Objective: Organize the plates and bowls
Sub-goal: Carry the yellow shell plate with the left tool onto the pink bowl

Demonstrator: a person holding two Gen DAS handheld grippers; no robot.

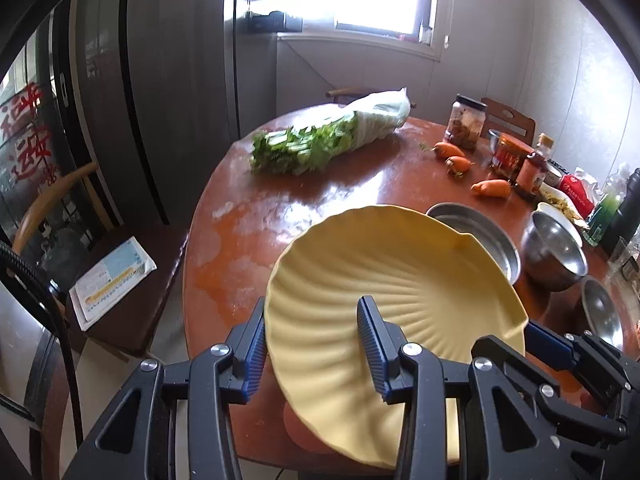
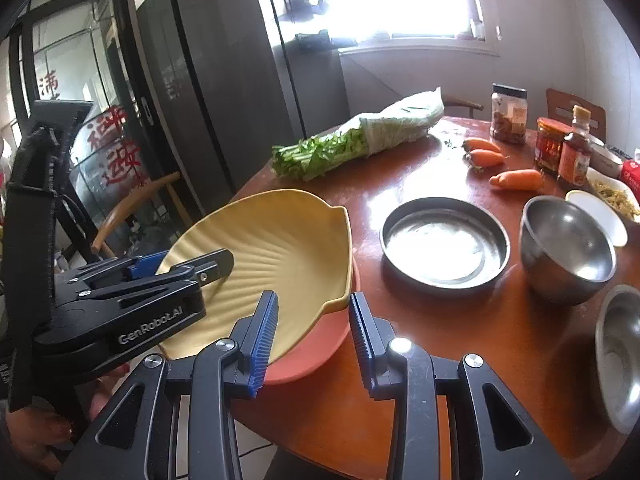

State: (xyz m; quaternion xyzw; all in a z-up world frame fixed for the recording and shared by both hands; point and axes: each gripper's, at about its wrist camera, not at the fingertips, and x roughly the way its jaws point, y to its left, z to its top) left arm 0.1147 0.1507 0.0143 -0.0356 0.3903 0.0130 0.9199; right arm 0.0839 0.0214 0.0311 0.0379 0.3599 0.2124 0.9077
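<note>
A yellow shell-shaped plate (image 1: 400, 280) (image 2: 272, 240) hangs tilted over the near edge of the round brown table (image 2: 440, 340). My left gripper (image 1: 314, 308) (image 2: 188, 264) is shut on the plate's near-left rim, one finger inside the dish and one underneath. My right gripper (image 2: 313, 296) (image 1: 536, 332) is shut on the plate's right rim by its small lug. Under the yellow plate lies a salmon-pink plate (image 2: 308, 356) on the table. A shallow steel dish (image 2: 444, 240) (image 1: 476, 236), a steel bowl (image 2: 568, 248) (image 1: 556, 252) and another steel bowl (image 2: 620, 356) (image 1: 602, 312) stand to the right.
A bundle of greens (image 2: 352, 144) lies at the back of the table. Carrots (image 2: 516, 180), jars and bottles (image 2: 560, 152) and a white dish (image 2: 600, 216) crowd the back right. A wooden chair (image 1: 52, 200) with a booklet on its seat stands to the left, in front of a dark fridge.
</note>
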